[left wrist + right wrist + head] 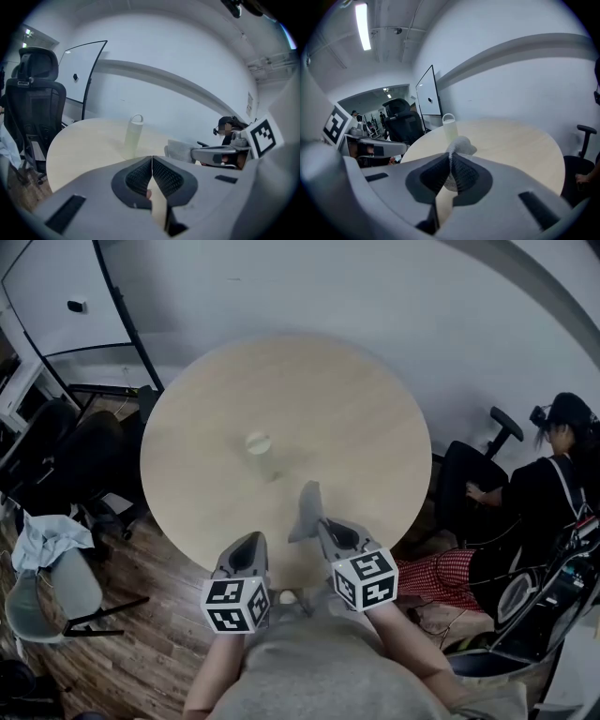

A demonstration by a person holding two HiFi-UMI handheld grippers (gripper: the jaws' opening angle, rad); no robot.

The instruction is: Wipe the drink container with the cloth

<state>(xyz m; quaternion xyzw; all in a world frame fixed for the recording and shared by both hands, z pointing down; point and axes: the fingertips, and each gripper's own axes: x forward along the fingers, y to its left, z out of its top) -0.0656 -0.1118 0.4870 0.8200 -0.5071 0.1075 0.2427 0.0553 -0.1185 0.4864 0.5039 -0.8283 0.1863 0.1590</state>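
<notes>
Pre-wipe: R gripper (451,164) fingers clamped on cloth (460,143), L gripper (152,162) fingers together, empty — next prob. cloth to untouched drink container (258,449) on desk (366,418).

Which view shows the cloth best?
The right gripper view: the cloth sits central, pinched in the shut jaws of the right gripper. The head view shows it as a grey strip past that gripper; the left gripper view shows it side-on, off-centre.

Much of the cloth (461,144) was hidden between the jaws of the right hand-held gripper (451,161); the seated person (539,498) was cut off by the head view's right edge
</notes>
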